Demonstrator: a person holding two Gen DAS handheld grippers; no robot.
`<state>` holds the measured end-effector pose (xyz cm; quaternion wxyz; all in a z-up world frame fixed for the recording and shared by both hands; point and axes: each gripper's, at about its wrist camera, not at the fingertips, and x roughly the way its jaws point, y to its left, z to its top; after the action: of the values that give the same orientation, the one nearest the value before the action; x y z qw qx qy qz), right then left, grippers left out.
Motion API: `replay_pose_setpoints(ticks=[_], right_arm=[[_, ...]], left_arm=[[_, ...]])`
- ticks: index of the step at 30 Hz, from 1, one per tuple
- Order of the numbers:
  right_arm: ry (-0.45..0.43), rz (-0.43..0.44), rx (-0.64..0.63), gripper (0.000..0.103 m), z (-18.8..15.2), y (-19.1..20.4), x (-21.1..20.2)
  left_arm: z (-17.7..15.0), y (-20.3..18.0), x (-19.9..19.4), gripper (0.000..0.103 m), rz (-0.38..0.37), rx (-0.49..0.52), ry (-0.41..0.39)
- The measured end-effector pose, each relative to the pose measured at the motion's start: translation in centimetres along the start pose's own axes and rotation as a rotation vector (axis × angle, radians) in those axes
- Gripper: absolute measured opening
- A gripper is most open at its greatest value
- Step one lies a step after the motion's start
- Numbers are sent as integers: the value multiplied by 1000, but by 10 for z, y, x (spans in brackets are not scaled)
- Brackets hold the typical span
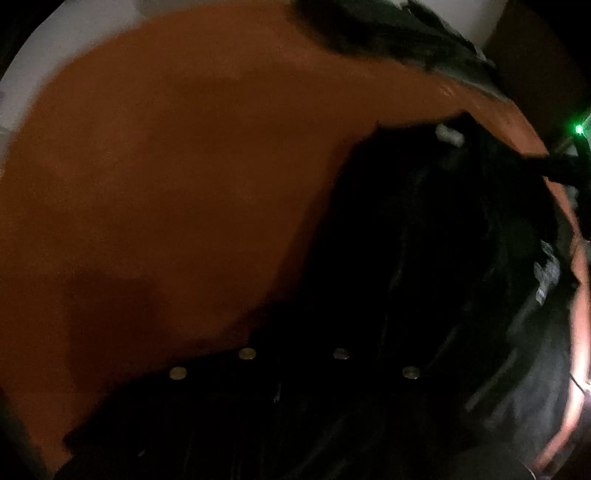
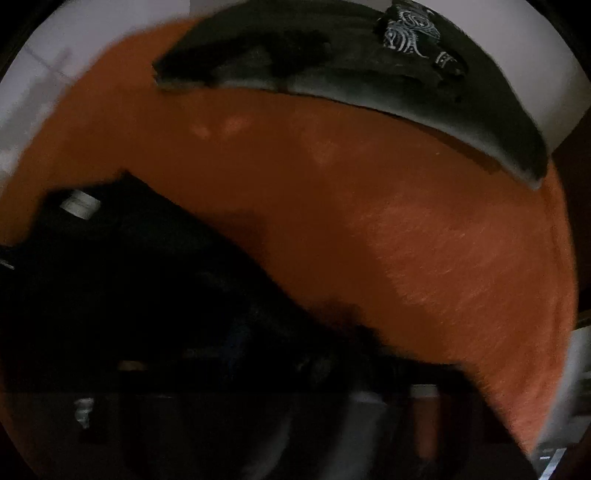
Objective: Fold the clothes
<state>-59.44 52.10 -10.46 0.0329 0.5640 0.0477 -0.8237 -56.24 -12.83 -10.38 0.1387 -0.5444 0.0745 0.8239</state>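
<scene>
On the orange counter (image 2: 369, 206): a black garment (image 1: 424, 258) lies rumpled near the cameras.
A dark folded-looking pile (image 2: 332, 70) sits at the far edge; both tongs' state cannot be told.

black garment (image 2: 140, 280) on orange surface (image 2: 369, 221), blurred

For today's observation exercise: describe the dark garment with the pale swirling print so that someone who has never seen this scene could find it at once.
Start from the wide orange surface that fills the right wrist view. At its far edge, near the white wall, lies a stack of dark folded clothes. The printed garment sits on top near the right end: only it carries pale swirling patterns, unlike the plain black garment lying nearer the camera.
</scene>
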Motion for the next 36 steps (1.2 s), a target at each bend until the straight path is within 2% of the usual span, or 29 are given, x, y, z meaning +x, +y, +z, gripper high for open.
replay_pose_setpoints(ticks=[3, 5, 6, 8, 9, 10, 11, 12, 13, 14, 15, 16, 18, 19, 20, 22, 27, 28, 29, 30, 31, 34, 35, 36], right_arm=[[-43, -37, 18, 5, -7, -7, -9], [-71, -61, 30, 5, -11, -12, -15], [-86, -73, 37, 5, -14, -15, -18], [-114, -97, 49, 6, -18, -20, -24], [-104, -91, 65, 6, -17, -23, -21], [-86, -78, 84, 7, -16, -26, -17], [-67, -65, 103, 7, -14, -29, -13], [-63, -38, 137, 14, -15, -36, -14], [-65, -14, 176, 24, -14, -44, -13], [-73, 1, 209, 30, -15, -53, -16], [-85, 13, 241, 37, -18, -62, -21], [-94, 21, 254, 40, -19, -70, -26], [-113, 34, 266, 40, -22, -86, -35], [-118, 39, 258, 40, -24, -90, -38], [-121, 43, 244, 40, -26, -94, -42], [-121, 69, 216, 40, -25, -95, -41], [-69, 91, 158, 40, -28, -89, -31], [-56, 87, 152, 40, -28, -87, -26], [-44, 82, 148, 40, -28, -85, -20], [-40, 73, 143, 35, -29, -84, -16], [-40, 62, 137, 8, -30, -83, -13], [-90, 61, 158, 6, -37, -89, -24], [-93, 61, 171, 6, -38, -93, -25], [-90, 61, 183, 6, -39, -96, -23]], left_arm=[[10, 21, -41, 10, 82, -108, -169], [17, 25, -54, 11, 130, -101, -242], [20, 21, -50, 13, 149, -66, -236], [23, 17, -33, 22, 120, -24, -155], [21, 21, -24, 23, 97, -33, -95], [20, 24, -15, 28, 74, -43, -35], [18, 30, -9, 30, 63, -61, -3], [15, 39, -9, 32, 59, -91, -8], [15, 47, -10, 39, 47, -123, -19], [17, 62, -12, 49, 31, -173, -28], [19, 79, -17, 53, 7, -232, -41], [20, 92, -21, 58, -21, -285, -56], [23, 111, -24, 59, -123, -349, -66], [27, 110, -20, 60, -172, -340, -57], [31, 108, -16, 60, -187, -303, -43], [39, 100, -7, 60, -146, -195, 0], [45, 85, 26, 63, -65, -123, 139], [44, 83, 26, 62, -78, -133, 114], [42, 80, 21, 30, -94, -129, 62], [41, 75, 13, 5, -84, -112, 5], [41, 69, 1, 6, -46, -80, -55], [37, 68, -29, 6, 34, -83, -181], [37, 72, -31, 6, 54, -97, -183], [38, 76, -27, 6, 70, -110, -153]])
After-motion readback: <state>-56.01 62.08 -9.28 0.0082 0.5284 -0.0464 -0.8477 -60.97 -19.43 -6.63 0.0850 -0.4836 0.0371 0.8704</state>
